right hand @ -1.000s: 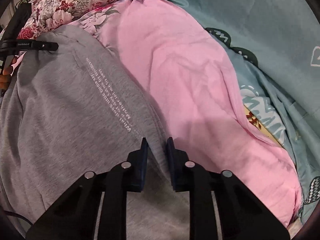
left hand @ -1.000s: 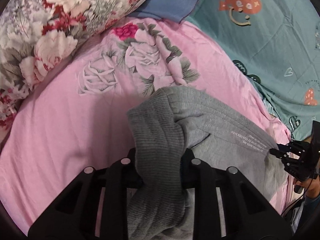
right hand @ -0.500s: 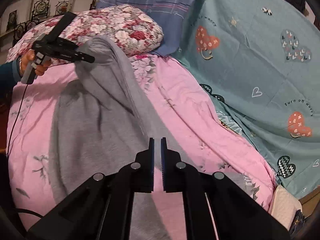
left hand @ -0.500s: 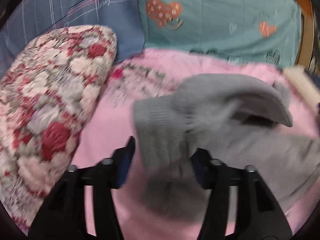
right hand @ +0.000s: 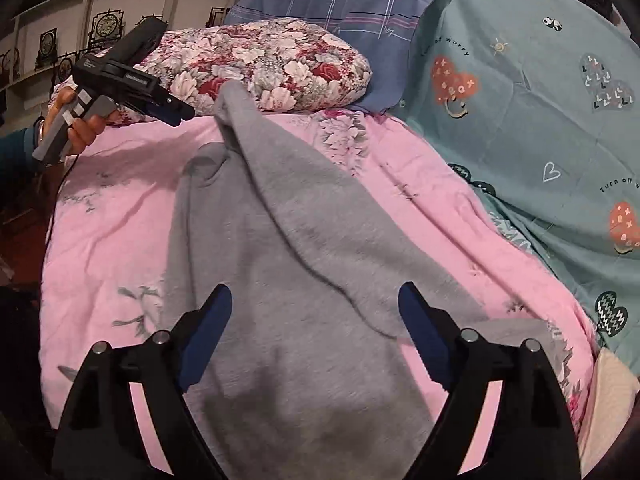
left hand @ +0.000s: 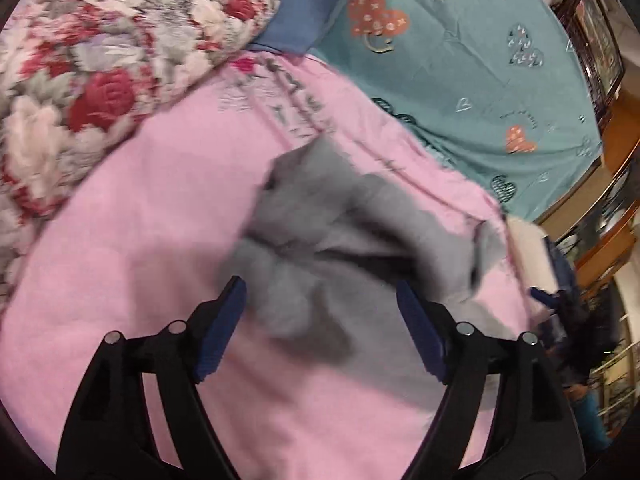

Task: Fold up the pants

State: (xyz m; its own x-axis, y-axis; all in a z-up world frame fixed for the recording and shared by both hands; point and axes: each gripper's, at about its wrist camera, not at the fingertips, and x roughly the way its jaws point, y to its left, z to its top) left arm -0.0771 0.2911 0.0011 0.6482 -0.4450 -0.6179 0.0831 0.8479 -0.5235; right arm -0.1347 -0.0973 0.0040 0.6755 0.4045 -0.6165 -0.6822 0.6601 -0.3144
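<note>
The grey pants (right hand: 280, 272) lie spread on the pink bedsheet (right hand: 108, 200), with one end still raised near the floral pillow. In the left wrist view they (left hand: 320, 240) show blurred, falling in front of the fingers. My left gripper (left hand: 320, 320) is open and empty; it also shows in the right wrist view (right hand: 176, 114), held above the sheet just left of the raised pants end. My right gripper (right hand: 314, 332) is open and empty above the near part of the pants.
A floral pillow (right hand: 272, 64) and a blue striped pillow (right hand: 352, 4) lie at the head of the bed. A teal heart-print cover (right hand: 540, 100) lies along the right. Shelves with ornaments (right hand: 80, 32) stand behind the left. The bed's right edge meets wooden furniture (left hand: 616, 128).
Both grippers have opened and let go of the pants. The pants were lifted and swung over, and now drop onto the sheet. Both grippers have pulled back and up.
</note>
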